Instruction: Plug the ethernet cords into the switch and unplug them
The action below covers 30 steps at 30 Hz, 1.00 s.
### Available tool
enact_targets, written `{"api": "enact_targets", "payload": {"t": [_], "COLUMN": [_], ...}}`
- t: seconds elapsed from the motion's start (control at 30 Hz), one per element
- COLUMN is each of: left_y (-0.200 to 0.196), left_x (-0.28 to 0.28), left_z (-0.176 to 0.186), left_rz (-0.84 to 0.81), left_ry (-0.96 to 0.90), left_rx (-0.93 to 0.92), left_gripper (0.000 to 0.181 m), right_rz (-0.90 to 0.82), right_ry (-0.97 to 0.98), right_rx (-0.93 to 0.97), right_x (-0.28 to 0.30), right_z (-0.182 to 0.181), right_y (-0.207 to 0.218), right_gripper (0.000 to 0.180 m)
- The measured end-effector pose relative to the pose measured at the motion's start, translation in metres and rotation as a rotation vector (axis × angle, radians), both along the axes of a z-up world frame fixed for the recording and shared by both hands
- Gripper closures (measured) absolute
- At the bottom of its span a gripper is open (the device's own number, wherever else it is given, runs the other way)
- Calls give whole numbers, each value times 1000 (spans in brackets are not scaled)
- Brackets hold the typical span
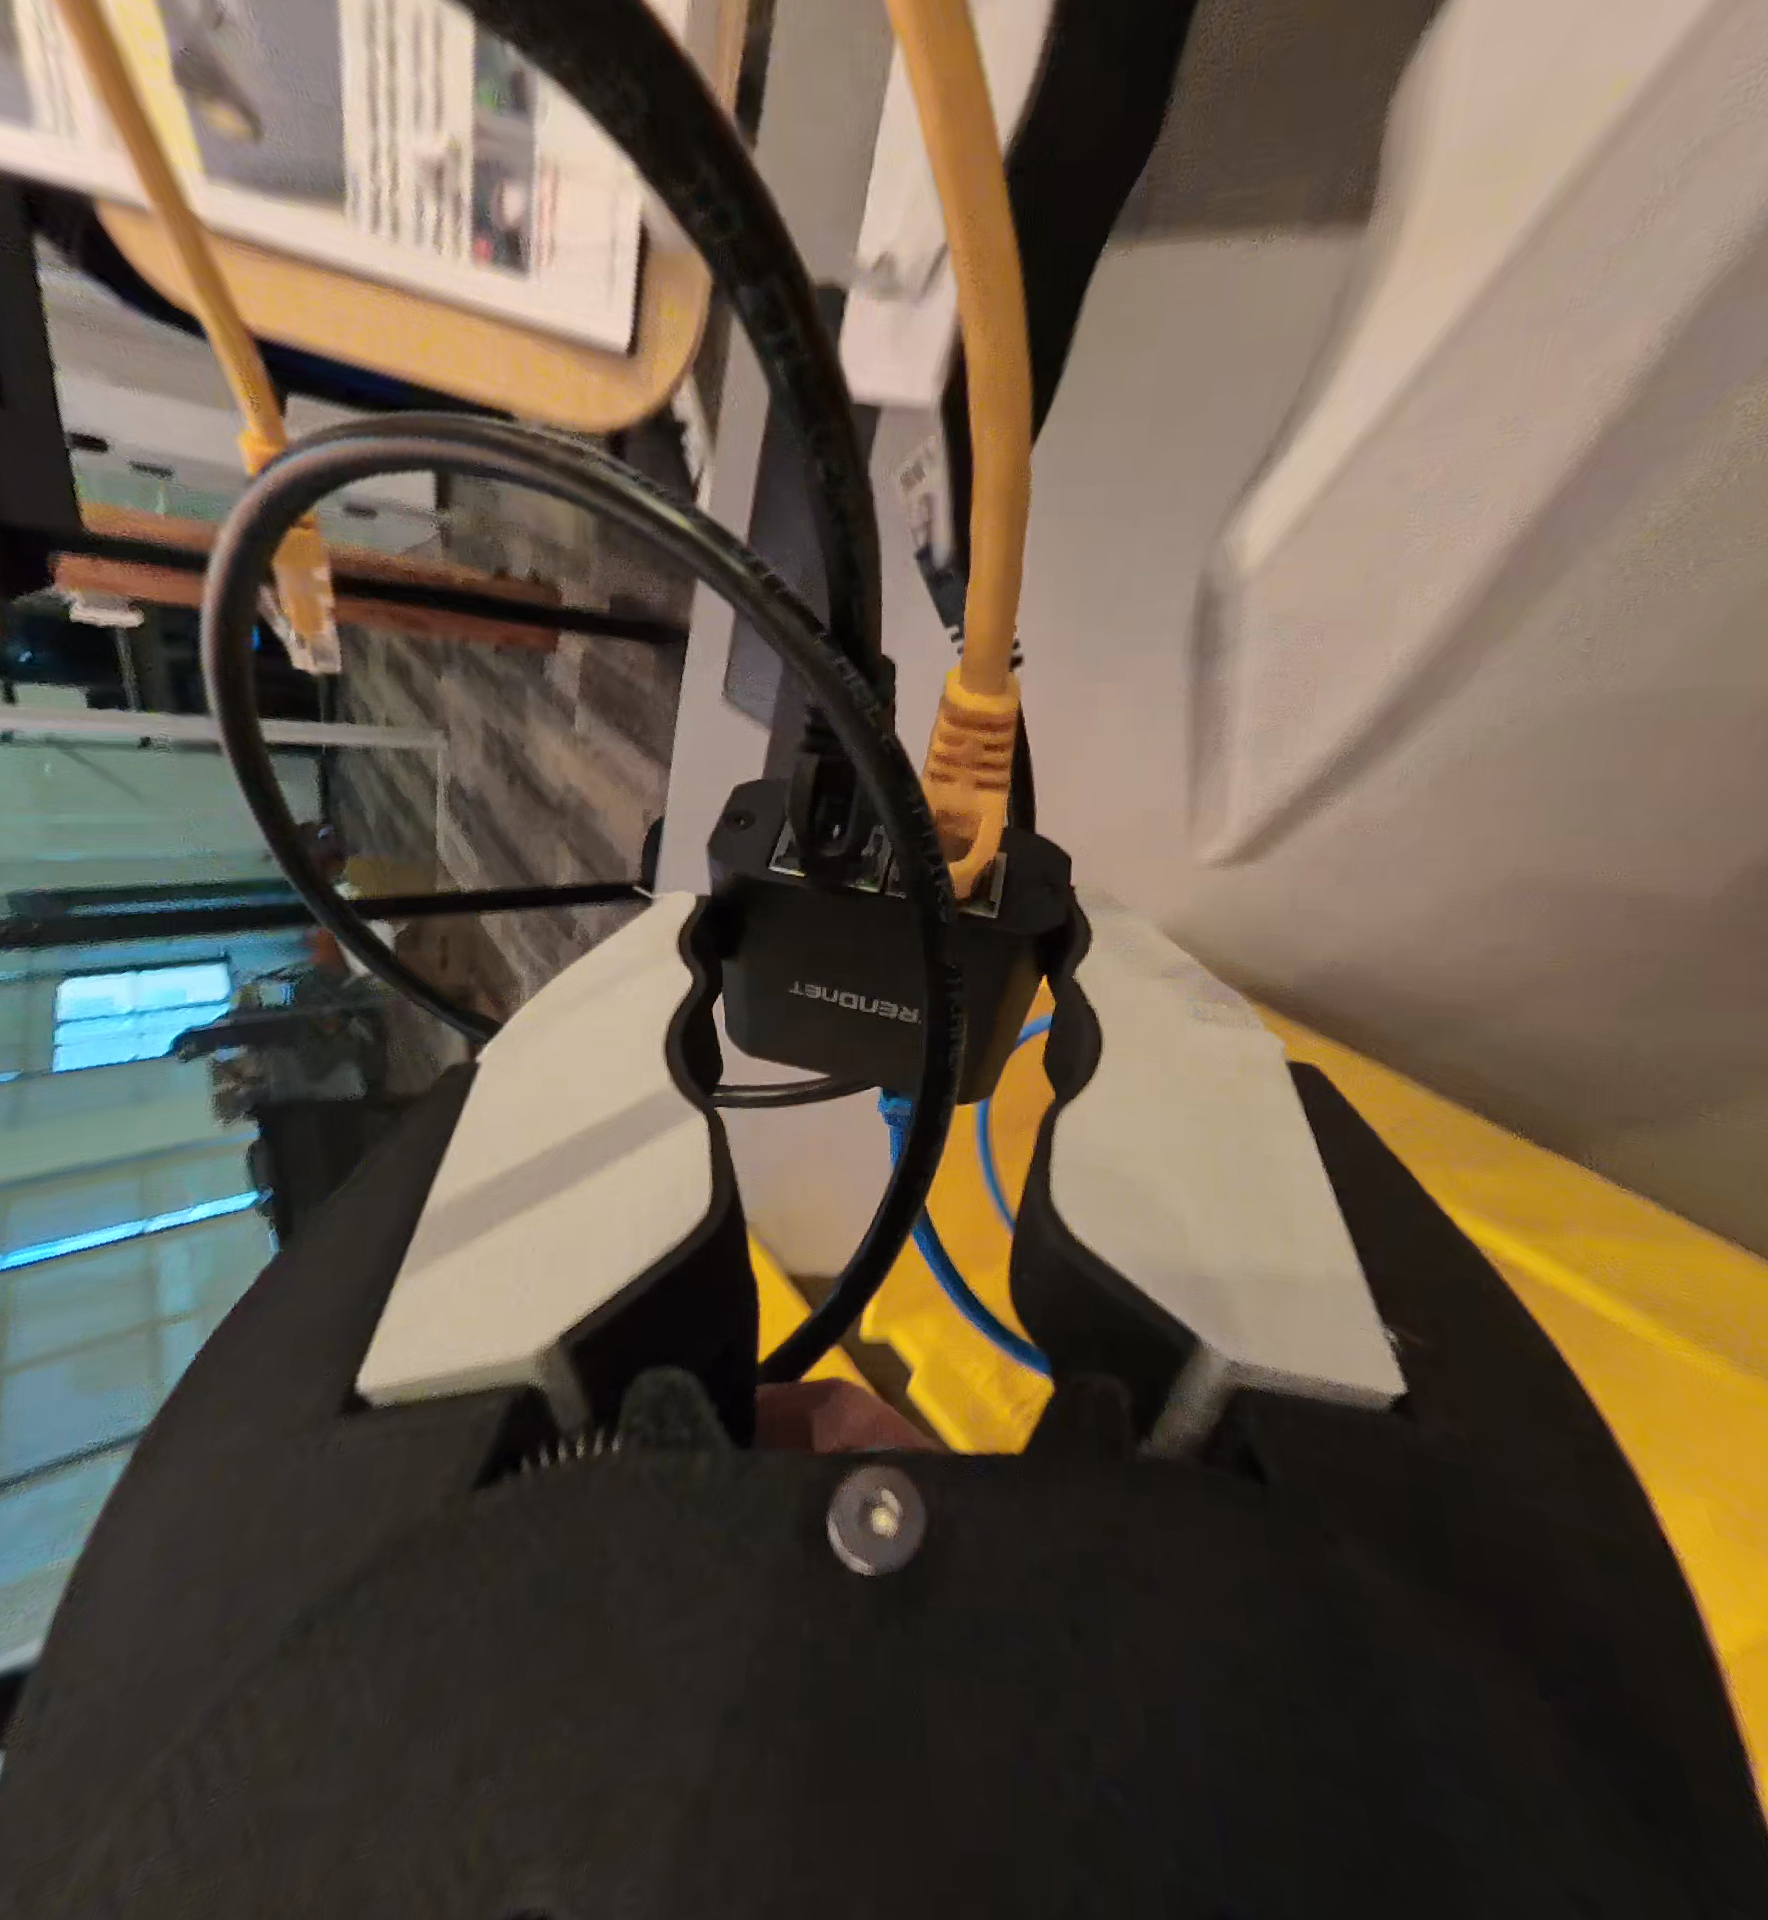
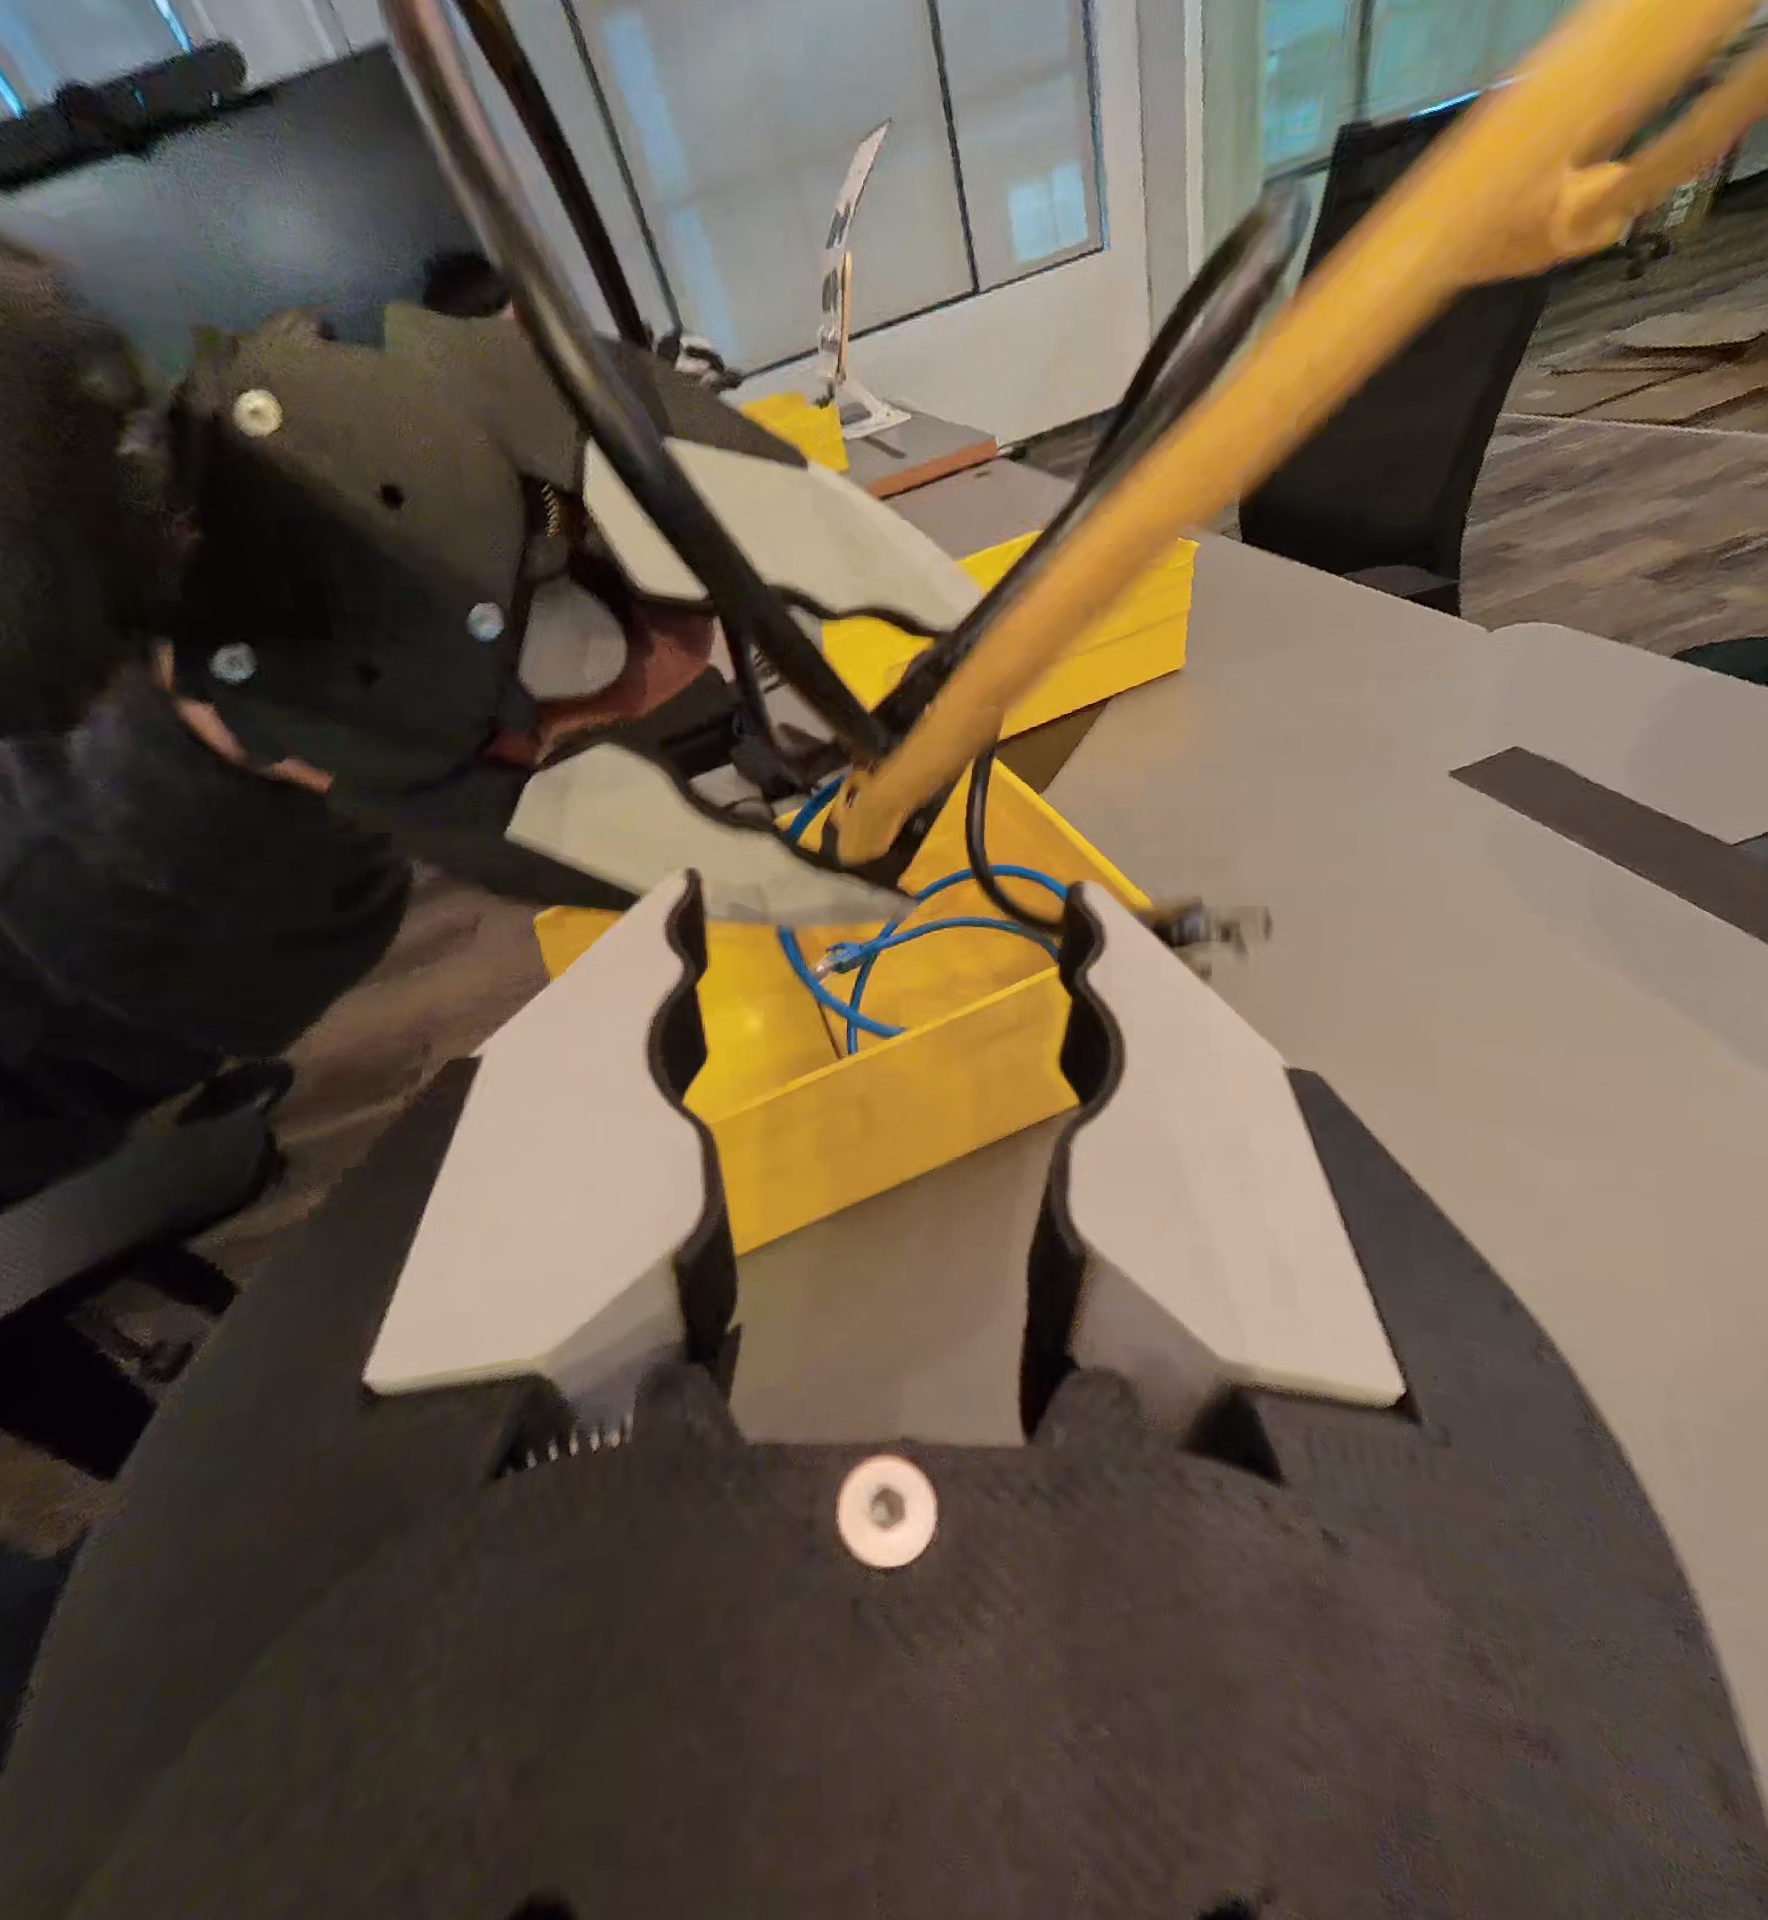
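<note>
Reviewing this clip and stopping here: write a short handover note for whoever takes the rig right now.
Left gripper: shut on the black switch, held up above the yellow bin.
Right gripper: open, empty, near the bin.
Done: orange cord and a black cord sit in the switch's ports.
Left: blue cord lies in the bin, unplugged; then pull all cords out. The orange cord's other end hangs free.
</note>
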<state>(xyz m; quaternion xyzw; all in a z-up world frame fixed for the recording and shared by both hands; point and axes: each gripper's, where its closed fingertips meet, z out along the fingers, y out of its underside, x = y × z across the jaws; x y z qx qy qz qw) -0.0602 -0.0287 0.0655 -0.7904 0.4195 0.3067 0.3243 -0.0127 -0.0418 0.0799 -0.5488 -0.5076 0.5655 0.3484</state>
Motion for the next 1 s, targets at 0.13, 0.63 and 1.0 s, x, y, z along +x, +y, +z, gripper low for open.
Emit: {"api": "enact_targets", "payload": {"t": [0.13,0.63,1.0], "left_y": [15,26,-23], "left_x": [25,94,65], "left_z": [-16,-15,58], "left_rz": [-59,-279,-273], "left_ry": [14,-130,-233], "left_rx": [-23,109,318], "left_gripper": [121,115,119], "right_rz": [-40,-83,-78], "right_ry": [47,140,352], "right_rx": [-96,-349,-382], "right_x": [-7,17,71], "right_z": [-6,-29,40], "right_y": [15,62,91], "right_gripper": [127,158,159]}}
